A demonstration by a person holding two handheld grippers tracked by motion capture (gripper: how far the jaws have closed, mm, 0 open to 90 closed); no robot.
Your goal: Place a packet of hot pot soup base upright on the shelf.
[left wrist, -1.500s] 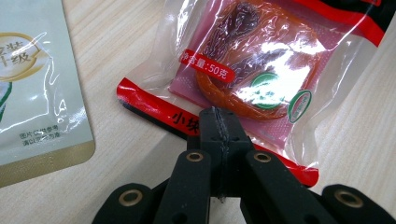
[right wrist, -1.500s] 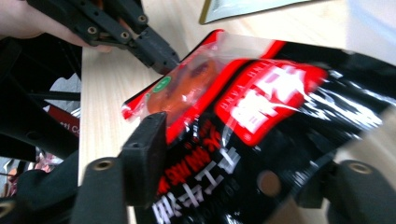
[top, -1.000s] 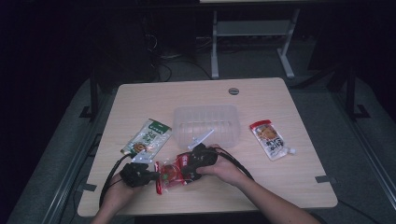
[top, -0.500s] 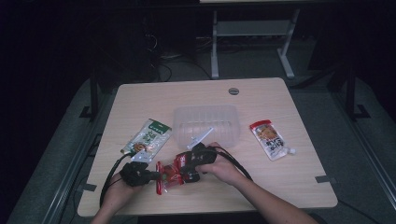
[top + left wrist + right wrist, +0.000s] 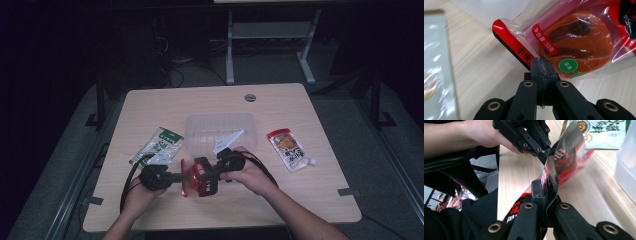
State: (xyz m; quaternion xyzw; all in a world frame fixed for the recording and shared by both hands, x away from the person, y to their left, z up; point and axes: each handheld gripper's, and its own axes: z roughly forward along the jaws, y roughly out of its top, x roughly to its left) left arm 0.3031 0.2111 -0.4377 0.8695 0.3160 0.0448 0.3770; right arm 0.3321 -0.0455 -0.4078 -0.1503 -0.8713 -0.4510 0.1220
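Holding one red pouch between them, the left gripper and the right gripper meet above the near middle of the wooden table. In the left gripper view the jaws are pressed together on the pouch's red sealed edge; the clear window beyond shows an orange-brown filling. In the right gripper view the jaws are clamped on another edge of the pouch, which stands on edge and is blurred; the left gripper pinches its upper corner.

A clear plastic tub sits just behind the grippers, near the table's centre. A green packet lies left of the tub, close to the left hand. An orange packet lies well apart to the right, with bare tabletop around it and toward the right and far edges. The near edge runs under both forearms.

The tub's contents are hard to make out. Floor and furniture beyond the table are too dark to read.
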